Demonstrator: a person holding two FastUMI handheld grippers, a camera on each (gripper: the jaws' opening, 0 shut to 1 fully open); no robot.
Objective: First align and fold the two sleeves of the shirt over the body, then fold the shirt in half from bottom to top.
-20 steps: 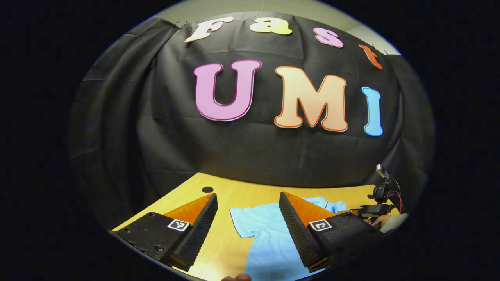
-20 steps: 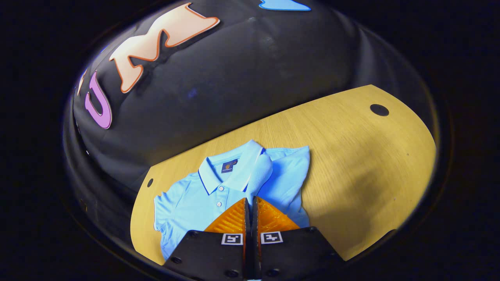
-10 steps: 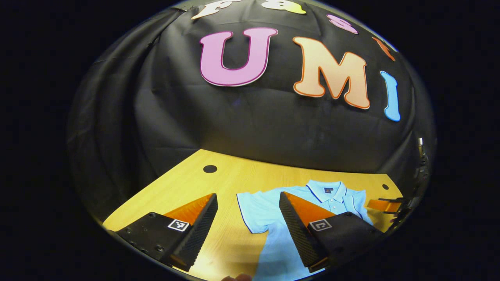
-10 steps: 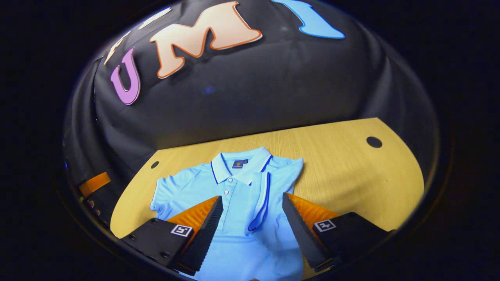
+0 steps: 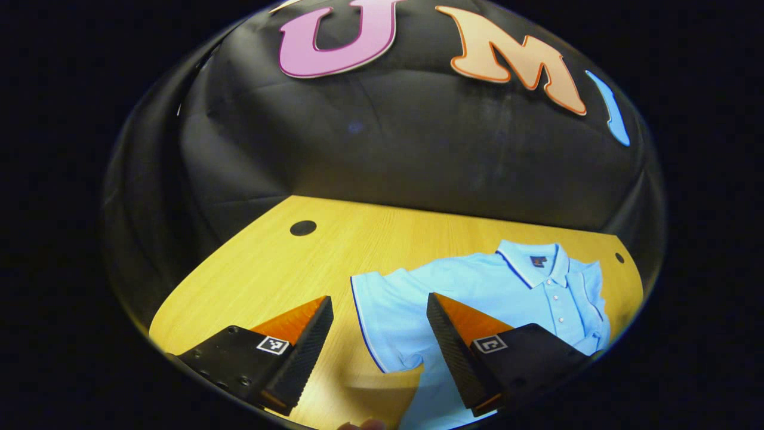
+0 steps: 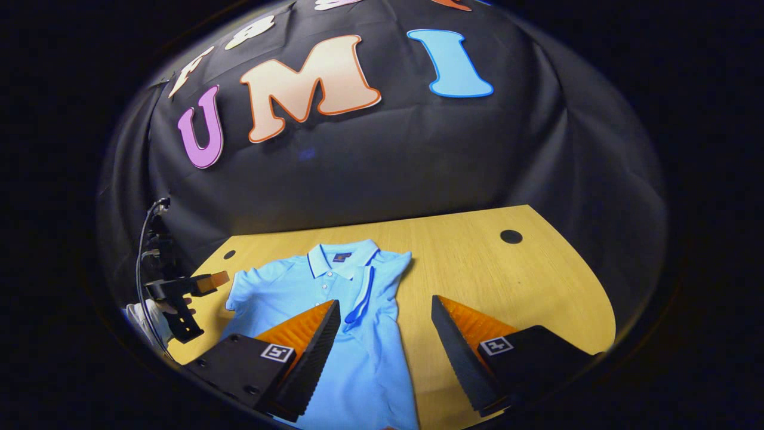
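Left gripper (image 5: 379, 334): jaws wide apart, holding nothing, hovering above the table (image 5: 286, 263) over the shirt's (image 5: 477, 286) spread sleeve (image 5: 382, 322). Right gripper (image 6: 385, 340): jaws wide apart, empty, above the shirt's lower body. In the right gripper view a hand (image 6: 156, 310) holds the left gripper at the table's left edge. The shirt lies flat, collar toward the wall; its other sleeve (image 6: 364, 292) is folded over the body.
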